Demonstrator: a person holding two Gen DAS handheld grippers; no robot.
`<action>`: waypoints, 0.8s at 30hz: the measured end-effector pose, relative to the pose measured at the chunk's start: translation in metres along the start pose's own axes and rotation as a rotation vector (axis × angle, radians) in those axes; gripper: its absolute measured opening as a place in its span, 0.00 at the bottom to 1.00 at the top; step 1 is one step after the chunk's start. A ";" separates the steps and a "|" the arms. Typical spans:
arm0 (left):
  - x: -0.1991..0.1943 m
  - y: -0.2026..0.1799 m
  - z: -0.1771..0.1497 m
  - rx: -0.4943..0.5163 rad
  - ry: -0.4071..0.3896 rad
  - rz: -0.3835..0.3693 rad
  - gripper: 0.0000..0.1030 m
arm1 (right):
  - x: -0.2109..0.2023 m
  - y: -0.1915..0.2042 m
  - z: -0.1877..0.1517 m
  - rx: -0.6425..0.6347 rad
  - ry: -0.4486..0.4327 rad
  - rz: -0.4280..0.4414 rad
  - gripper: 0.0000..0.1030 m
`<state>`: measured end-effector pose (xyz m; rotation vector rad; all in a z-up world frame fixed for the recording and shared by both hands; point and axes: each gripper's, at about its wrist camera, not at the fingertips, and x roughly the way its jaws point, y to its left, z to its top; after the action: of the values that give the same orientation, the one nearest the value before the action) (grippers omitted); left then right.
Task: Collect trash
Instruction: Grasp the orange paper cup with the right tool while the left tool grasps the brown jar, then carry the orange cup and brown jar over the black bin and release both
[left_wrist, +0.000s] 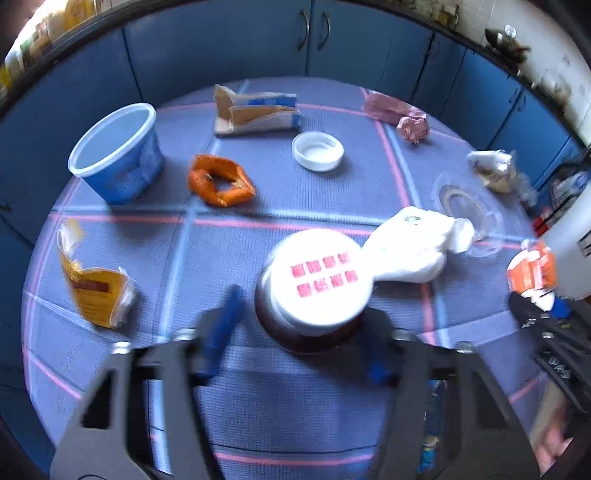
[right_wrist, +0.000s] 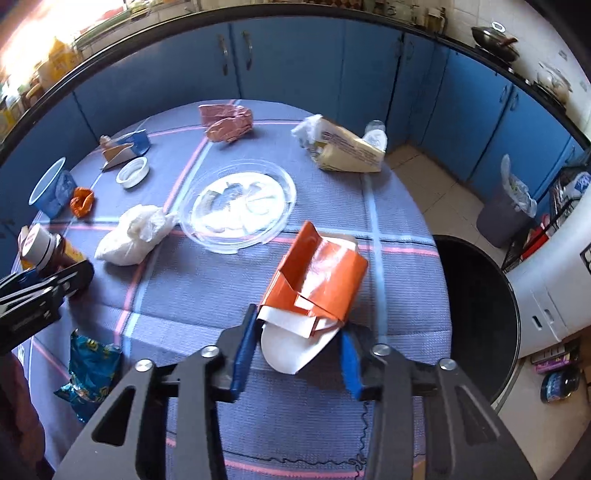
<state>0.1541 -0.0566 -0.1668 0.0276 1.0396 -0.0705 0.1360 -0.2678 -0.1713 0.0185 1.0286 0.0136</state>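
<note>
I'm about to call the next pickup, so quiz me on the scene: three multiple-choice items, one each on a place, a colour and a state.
1. What lies between the fingers of the right gripper?
A. a flattened orange-and-white carton
B. a blue plastic tub
C. a crumpled pink wrapper

2. What colour is the print on the white lid of the brown jar?
A. green
B. pink
C. black

3. How does the blue plastic tub stand?
A. tipped on its side
B. closed with a lid
C. upright and open, with no lid

Answers:
1 A: the flattened orange-and-white carton sits between the right gripper fingers.
2 B: the white lid on the brown jar carries pink characters.
3 C: the blue plastic tub stands on its base with its white rim up and its mouth uncovered.
</note>
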 end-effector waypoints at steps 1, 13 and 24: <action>-0.001 -0.001 0.000 0.006 0.000 0.002 0.44 | -0.002 0.001 -0.001 -0.003 -0.003 0.004 0.34; -0.045 -0.043 0.015 0.087 -0.106 -0.050 0.44 | -0.048 -0.020 0.002 0.034 -0.110 -0.017 0.32; -0.066 -0.139 0.035 0.222 -0.172 -0.115 0.44 | -0.073 -0.080 0.001 0.128 -0.158 -0.070 0.32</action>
<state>0.1408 -0.1942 -0.0911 0.1607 0.8568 -0.2882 0.0995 -0.3496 -0.1097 0.0986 0.8704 -0.1156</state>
